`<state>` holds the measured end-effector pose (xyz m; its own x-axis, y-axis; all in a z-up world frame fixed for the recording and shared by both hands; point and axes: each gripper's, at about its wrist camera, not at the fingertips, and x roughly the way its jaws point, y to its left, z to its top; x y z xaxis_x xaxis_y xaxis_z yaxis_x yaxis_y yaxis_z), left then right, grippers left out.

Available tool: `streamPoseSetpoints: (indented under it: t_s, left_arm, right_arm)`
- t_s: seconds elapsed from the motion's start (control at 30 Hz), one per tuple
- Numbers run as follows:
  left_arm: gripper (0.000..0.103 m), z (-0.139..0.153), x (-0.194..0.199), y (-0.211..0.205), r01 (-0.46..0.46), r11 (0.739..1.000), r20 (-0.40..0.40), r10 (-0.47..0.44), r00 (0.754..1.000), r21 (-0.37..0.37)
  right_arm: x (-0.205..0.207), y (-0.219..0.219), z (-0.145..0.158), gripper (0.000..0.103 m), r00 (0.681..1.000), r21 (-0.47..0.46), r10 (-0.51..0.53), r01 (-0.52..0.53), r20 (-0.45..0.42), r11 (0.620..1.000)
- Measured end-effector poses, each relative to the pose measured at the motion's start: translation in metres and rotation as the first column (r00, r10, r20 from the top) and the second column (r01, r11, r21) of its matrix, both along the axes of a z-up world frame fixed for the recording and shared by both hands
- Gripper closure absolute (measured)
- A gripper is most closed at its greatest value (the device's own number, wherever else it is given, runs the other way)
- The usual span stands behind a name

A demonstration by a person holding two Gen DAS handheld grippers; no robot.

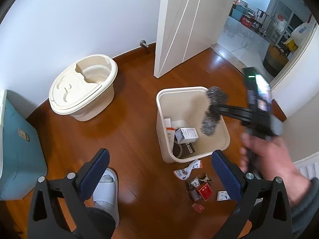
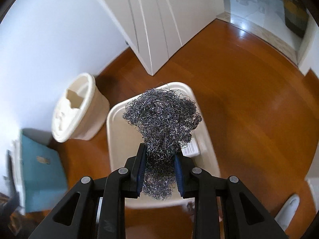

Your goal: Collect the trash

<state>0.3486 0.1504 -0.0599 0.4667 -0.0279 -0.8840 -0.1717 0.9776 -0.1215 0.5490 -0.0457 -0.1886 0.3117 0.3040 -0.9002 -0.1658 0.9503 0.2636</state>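
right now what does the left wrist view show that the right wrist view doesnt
Only the left wrist view: the open, empty left gripper, scraps of litter on the floor beside the bin, the boxes already in the bin, and the hand carrying the right gripper.
Only the right wrist view: the right gripper pads pinching the steel wool up close.
Both: the steel wool over the cream bin, the mop bucket, the teal box, the white door.

Grey, curly steel wool [image 2: 162, 119] over a cream bin [image 1: 163, 99]; black tool [image 2: 159, 163] with blue pads. Glossy orange-brown floor [image 1: 129, 119], a red packet [image 1: 205, 191], a teal box [image 1: 18, 139], a white door [image 1: 179, 20].
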Motion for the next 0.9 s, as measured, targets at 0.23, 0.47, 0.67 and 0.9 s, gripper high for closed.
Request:
streamPoseSetpoints:
  t_s: [0.23,0.47,0.67,0.9]
  left_arm:
    - [0.000,-0.004,0.003,0.017,-0.037,0.998,-0.012,0.037,0.999,-0.053]
    - [0.000,-0.016,0.010,0.015,-0.058,0.994,-0.059,0.052,0.997,-0.089]
    - [0.000,-0.025,0.016,-0.004,-0.026,0.996,-0.081,0.019,0.997,-0.088]
    - [0.000,-0.062,0.018,-0.057,0.089,0.995,-0.172,-0.094,0.981,-0.037]
  right_arm:
    - [0.013,0.020,-0.054,0.058,0.989,-0.062,0.002,-0.011,-0.149,0.998]
    - [-0.001,-0.008,-0.039,0.048,0.986,-0.014,0.053,-0.056,-0.156,0.998]
    - [-0.054,-0.097,-0.020,0.023,0.997,-0.014,-0.055,0.054,-0.059,0.998]
    - [-0.150,-0.150,-0.153,0.022,0.984,-0.223,0.055,-0.093,-0.172,0.970]
